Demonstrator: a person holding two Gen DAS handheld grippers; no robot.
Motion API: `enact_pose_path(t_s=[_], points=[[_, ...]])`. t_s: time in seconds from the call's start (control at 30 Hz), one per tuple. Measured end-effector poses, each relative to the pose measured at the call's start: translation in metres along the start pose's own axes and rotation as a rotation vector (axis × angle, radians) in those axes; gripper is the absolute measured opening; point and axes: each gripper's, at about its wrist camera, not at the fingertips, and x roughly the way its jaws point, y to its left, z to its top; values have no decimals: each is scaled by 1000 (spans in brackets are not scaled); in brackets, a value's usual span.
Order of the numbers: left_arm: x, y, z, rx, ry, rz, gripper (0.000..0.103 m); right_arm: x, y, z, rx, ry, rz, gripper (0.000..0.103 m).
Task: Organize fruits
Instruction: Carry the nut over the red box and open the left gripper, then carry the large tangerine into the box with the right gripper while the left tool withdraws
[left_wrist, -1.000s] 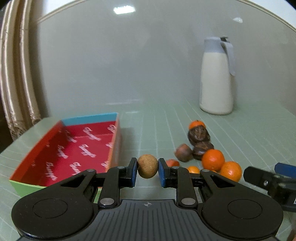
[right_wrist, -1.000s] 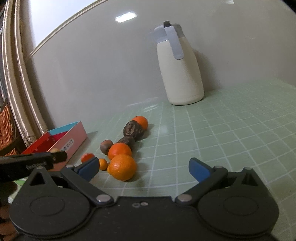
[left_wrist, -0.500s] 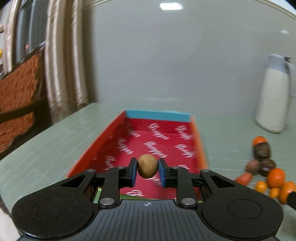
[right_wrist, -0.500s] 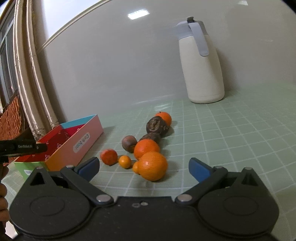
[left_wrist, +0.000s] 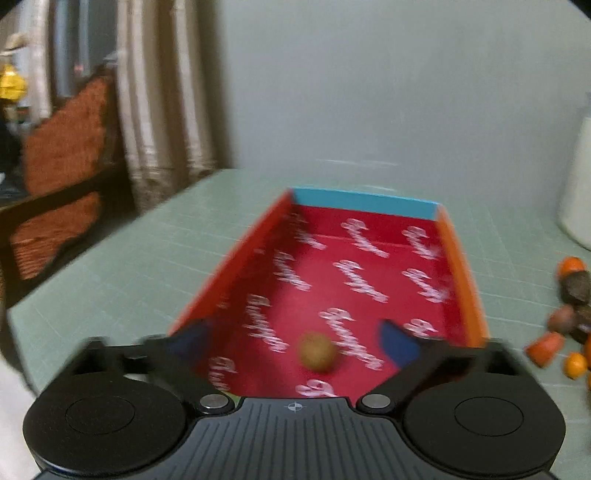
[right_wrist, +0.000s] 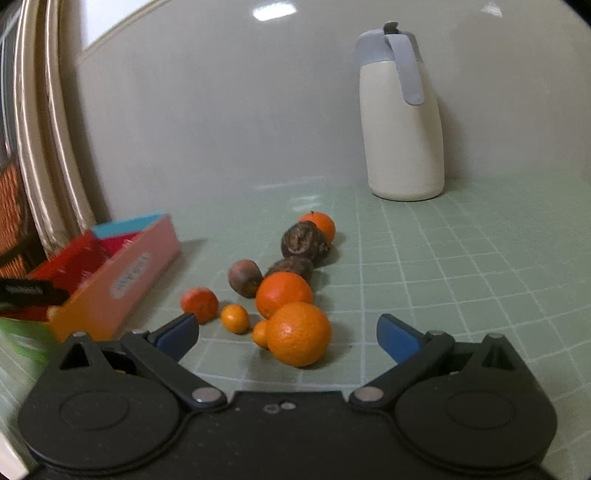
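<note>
I am spreading my left hand-held gripper (left_wrist: 291, 341) wide over the red box (left_wrist: 460, 266), letting the small brown fruit (left_wrist: 317, 351), released at the lower centre of the frame, settle inside before backing away.

Home dining or living room is indicated: worktop (right_wrist: 461, 258) covered by a green grid-patterned cloth, cream thermos jug (right_wrist: 402, 125) set against a plain wall, beige curtains (left_wrist: 162, 96) hung at left, wooden chair (left_wrist: 62, 177) with orange woven back seen beside the worktop.
</note>
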Motion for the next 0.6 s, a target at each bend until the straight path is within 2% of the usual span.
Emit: enact_pose_path(t_s=[0.07, 0.1, 0.17, 0.2, 0.37, 0.43, 0.6], points=[[0, 2, 2, -13, -4, -14, 101, 1, 1, 0, -19, -7, -7, 101], [0, 3, 2, -15, -7, -21, 101, 1, 2, 1, -27, -12, -1, 96], [0, 4, 2, -11, -13, -30, 101, 3, 3, 1, -38, -11, 12, 79], [0, 3, 1, -2, -20, -32, 101, 4, 3, 1, -38, -4, 15, 61], [-6, 6, -3, 31, -49, -53, 101, 15, 0, 3, 1, 50, 16, 52], [-13, 10, -5, 37, -74, -67, 101, 17, -2, 2, 19, 68, 11, 43], [-26, 19, -6, 18, -113, -123, 101, 14, -4, -1, 36, 50, 21, 37]])
